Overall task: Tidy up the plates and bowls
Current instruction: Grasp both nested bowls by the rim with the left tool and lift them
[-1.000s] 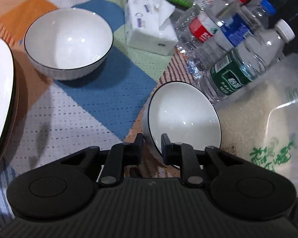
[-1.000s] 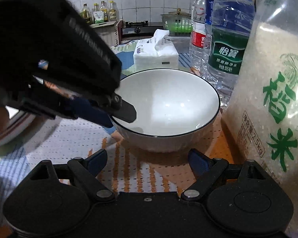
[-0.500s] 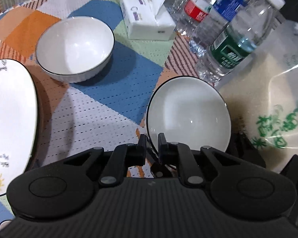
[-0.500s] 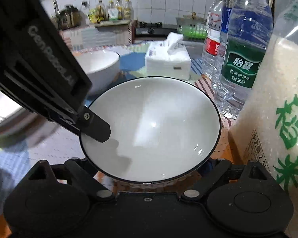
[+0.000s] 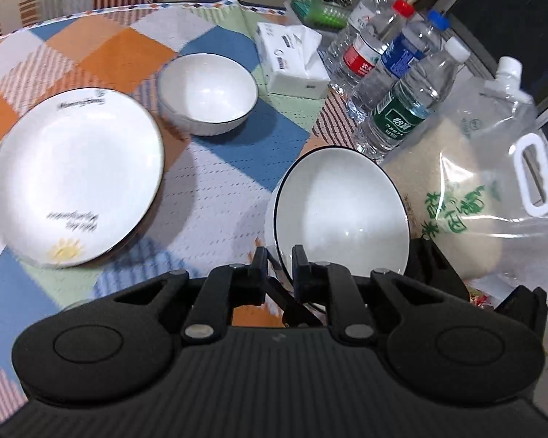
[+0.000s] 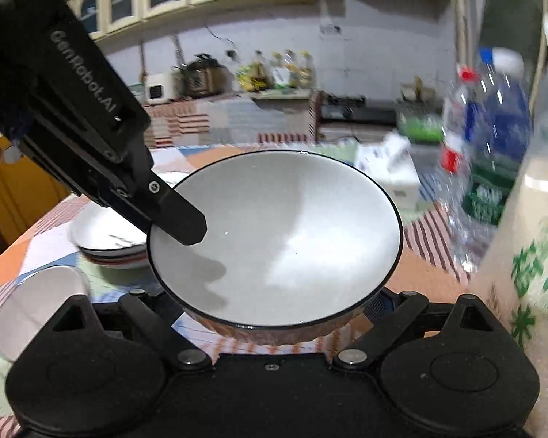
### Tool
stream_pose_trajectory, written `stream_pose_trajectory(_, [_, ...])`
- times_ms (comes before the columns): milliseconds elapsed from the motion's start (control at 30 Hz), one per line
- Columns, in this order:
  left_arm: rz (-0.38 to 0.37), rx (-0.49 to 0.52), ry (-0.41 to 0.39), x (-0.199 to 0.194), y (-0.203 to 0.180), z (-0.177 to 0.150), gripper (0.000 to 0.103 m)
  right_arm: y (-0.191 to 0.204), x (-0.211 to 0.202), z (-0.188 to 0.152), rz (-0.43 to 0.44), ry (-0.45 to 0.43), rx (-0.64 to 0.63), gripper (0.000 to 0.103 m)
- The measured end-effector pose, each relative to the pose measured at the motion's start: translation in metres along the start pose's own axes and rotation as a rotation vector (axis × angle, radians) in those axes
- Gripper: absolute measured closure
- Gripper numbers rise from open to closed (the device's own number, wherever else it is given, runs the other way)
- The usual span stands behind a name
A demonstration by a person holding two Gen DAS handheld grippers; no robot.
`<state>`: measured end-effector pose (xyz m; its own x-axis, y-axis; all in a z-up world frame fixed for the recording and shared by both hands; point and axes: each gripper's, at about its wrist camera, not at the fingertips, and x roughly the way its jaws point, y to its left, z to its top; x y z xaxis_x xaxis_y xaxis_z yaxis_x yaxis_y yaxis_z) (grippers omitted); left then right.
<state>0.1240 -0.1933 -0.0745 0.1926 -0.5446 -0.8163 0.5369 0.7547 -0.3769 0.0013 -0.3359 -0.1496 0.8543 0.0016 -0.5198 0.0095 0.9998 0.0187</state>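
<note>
My left gripper is shut on the near rim of a white bowl with a black edge, which hangs tilted above the patchwork tablecloth. In the right wrist view its inner finger lies inside the same bowl. My right gripper stands wide open under the bowl's base, where its fingertips are hidden. A second white bowl stands further back, beside a large white plate on the left. That plate tops a small stack.
A tissue pack, three water bottles and a clear bag of rice crowd the table's right side, close to the held bowl. A pale round object sits at the near left.
The left gripper has lifted the bowl off the cloth and pulled back, bringing the plate into view. The right gripper has moved in under the bowl and tipped upward.
</note>
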Motion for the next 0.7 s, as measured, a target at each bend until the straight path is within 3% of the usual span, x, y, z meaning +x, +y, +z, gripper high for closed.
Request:
stream_pose_trajectory(300, [0.082,-0.073,-0.049,-0.065,0.033,-0.027,0.092,0.048,-0.021,0.019,0.144,-0.018,-0.103,0.005])
stream_pose_trajectory(400, [0.144,-0.081,-0.084,-0.082,0.042,-0.043,0.093,0.062,-0.022,0.023,0.265,0.032,-0.113,0.005])
stream_pose_trajectory(500, [0.146,-0.173,-0.063,-0.088,0.063,-0.061,0.093,0.071,-0.018,0.022,0.382,0.050,-0.096,0.005])
stream_pose_trajectory(700, [0.181,-0.273,-0.036,-0.084,0.097,-0.084,0.093,0.104,-0.004,0.007,0.428,0.088,-0.181,0.005])
